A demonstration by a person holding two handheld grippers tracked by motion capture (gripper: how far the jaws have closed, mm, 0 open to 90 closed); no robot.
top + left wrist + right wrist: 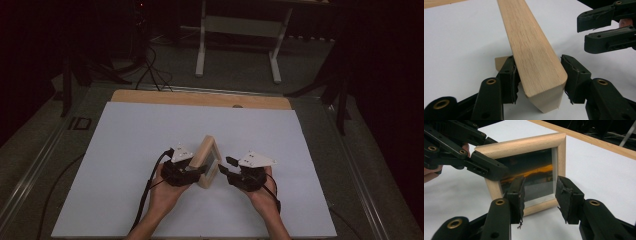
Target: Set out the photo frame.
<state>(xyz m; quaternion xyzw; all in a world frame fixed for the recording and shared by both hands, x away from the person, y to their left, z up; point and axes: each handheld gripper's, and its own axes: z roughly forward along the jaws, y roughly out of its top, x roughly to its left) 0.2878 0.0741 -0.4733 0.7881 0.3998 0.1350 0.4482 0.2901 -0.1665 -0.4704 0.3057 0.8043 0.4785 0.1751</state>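
On white mat | left gripper clasps frame | right gripper agape beside it

Left tongs jaws half-closed, right tongs agape, hands side by side

We are seeing wooden table carrying white sheet, sheet covering nearly whole top, bare wood strip showing along far edge. Wooden picture frame is standing on sheet, near front middle.
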